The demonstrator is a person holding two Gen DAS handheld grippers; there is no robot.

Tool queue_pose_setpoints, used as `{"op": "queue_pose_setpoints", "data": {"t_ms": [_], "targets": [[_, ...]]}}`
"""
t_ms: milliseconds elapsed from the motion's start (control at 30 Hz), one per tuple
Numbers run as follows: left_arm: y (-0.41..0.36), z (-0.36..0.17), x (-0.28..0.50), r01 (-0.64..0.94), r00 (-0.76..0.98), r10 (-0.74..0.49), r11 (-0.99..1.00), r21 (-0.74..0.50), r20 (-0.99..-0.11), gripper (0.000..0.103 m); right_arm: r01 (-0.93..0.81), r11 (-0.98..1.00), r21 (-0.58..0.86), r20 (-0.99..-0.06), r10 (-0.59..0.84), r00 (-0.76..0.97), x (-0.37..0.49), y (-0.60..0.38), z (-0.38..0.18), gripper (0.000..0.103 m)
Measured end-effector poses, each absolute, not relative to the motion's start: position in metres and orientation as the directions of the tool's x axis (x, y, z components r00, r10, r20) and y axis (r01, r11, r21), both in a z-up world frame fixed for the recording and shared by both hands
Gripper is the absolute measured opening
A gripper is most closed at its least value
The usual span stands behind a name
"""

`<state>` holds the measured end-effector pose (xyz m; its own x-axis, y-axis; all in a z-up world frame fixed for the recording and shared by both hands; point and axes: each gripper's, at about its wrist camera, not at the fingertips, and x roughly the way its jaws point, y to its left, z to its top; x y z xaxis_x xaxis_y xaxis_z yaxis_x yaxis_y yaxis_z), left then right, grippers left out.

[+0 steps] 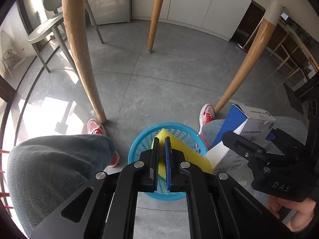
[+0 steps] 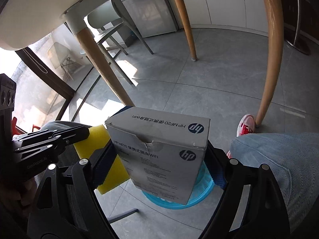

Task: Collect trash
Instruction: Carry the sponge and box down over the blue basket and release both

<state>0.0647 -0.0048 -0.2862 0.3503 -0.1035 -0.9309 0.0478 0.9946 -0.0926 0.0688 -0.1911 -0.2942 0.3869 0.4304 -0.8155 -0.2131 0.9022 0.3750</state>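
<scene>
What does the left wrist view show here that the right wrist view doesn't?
Left wrist only: the basket's open mouth, the sponge pinched edge-on in the left tongs, the box's blue side, and both red shoes.

Right wrist only: the box's HP print and torn flap, gripped across its width by the right tongs, and the white tabletop's underside.

Both: sponge, box, blue basket, wooden table legs, grey tile floor.

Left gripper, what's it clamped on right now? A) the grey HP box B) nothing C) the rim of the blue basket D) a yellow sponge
D: in the left wrist view the left gripper has its jaws pinched on the yellow sponge over the blue basket; the HP box sits in the right gripper.
</scene>
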Motion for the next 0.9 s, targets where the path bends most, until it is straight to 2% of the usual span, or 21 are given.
{"op": "queue_pose_setpoints", "data": {"t_ms": [167,233,400,433,467,500,600,833,900], "targets": [[-0.008,-0.356,0.108,0.017,0.19,-0.054,0.999,-0.051,-0.98,0.005,-0.16,0.941,0.299,-0.909,0.332,0.253,0.102,-0.169,-0.373,0.078],[-0.006,-0.387,0.119,-0.005,0.087,-0.115,0.993,-0.116,-0.99,0.005,-0.139,0.961,0.239,-0.949,0.262,0.178,0.11,-0.164,-0.41,0.078],[-0.005,-0.452,0.133,-0.075,-0.077,-0.093,0.993,-0.087,-0.993,0.005,-0.044,0.976,0.212,-0.976,0.214,0.032,0.121,-0.162,-0.48,0.077],[-0.006,-0.462,0.137,-0.089,-0.103,-0.1,0.992,-0.091,-0.99,0.005,-0.038,0.978,0.204,-0.979,0.204,0.011,0.122,-0.162,-0.49,0.076],[-0.006,-0.474,0.138,-0.095,-0.127,-0.095,0.992,-0.083,-0.987,0.005,-0.032,0.98,0.196,-0.98,0.196,-0.016,0.123,-0.16,-0.5,0.065],[-0.009,-0.484,0.14,-0.09,-0.151,-0.085,0.993,-0.071,-0.985,0.005,-0.032,0.982,0.187,-0.982,0.186,-0.043,0.124,-0.158,-0.508,0.061],[-0.018,-0.509,0.141,-0.061,-0.206,-0.036,0.998,-0.024,-0.978,0.005,-0.051,0.986,0.161,-0.984,0.156,-0.091,0.127,-0.153,-0.526,0.059],[-0.025,-0.546,0.138,-0.044,-0.303,0.013,0.999,0.027,-0.953,0.007,0.029,0.99,0.139,-0.983,0.141,-0.12,0.123,-0.17,-0.525,0.059],[-0.023,-0.555,0.137,-0.046,-0.328,0.024,0.998,0.041,-0.944,0.009,0.077,0.987,0.14,-0.984,0.147,-0.101,0.126,-0.179,-0.517,0.064]]}}
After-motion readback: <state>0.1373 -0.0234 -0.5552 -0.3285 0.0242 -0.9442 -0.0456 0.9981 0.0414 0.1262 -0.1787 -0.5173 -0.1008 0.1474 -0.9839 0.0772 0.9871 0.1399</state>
